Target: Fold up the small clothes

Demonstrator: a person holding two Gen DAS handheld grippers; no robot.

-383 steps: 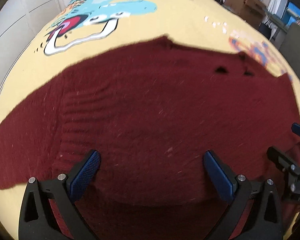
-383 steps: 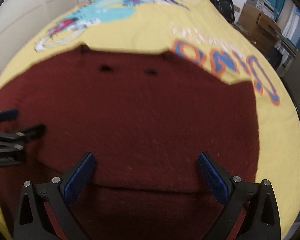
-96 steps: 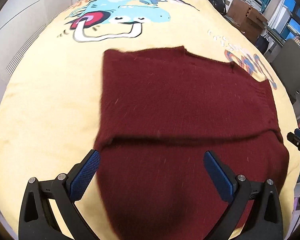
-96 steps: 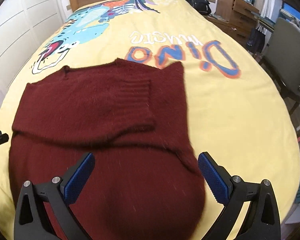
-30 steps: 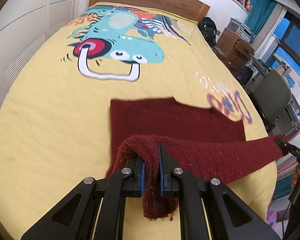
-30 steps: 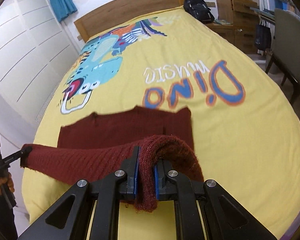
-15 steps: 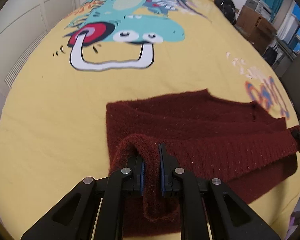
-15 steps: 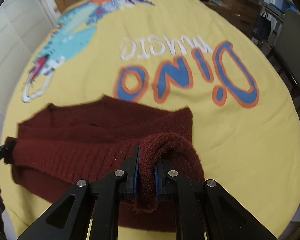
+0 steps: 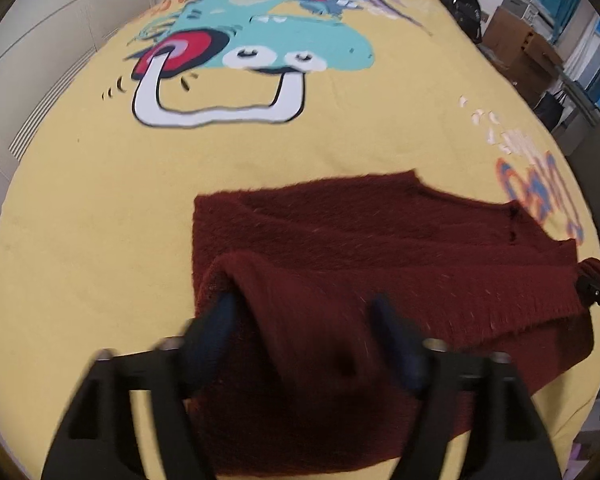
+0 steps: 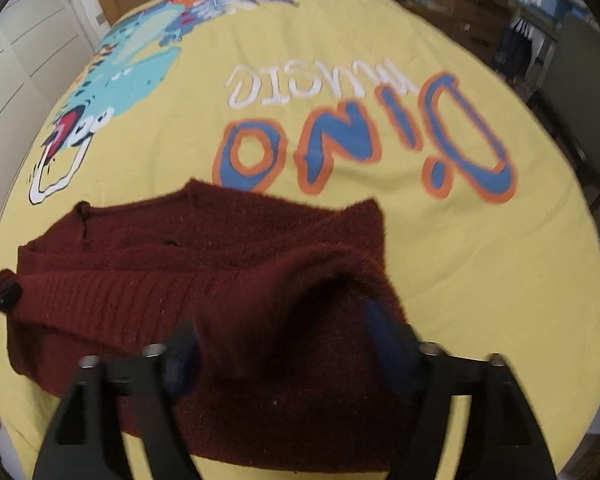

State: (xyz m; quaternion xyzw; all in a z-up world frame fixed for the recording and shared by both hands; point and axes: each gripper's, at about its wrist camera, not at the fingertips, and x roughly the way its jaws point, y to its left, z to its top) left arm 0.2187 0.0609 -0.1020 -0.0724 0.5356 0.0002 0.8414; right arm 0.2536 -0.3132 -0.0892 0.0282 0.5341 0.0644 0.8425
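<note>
A dark red knitted sweater lies on the yellow bed cover, its lower half folded up over the top half. My left gripper is at the fold's left corner. Its jaws are opening, and a loose hump of ribbed hem stands between the blurred blue pads, which do not press it. At the right corner my right gripper is opening too, over a similar raised hump of the sweater. Each gripper's tip shows at the edge of the other's view: the right gripper and the left gripper.
The bed cover carries a dinosaur print and big blue lettering. White wardrobe doors run along the left. A black backpack, cardboard boxes and a grey chair stand off the bed's right side.
Both grippers carried the hem forward and down onto the sweater's upper part, then their jaws parted and let the fabric go. The hem now rests in loose humps.
</note>
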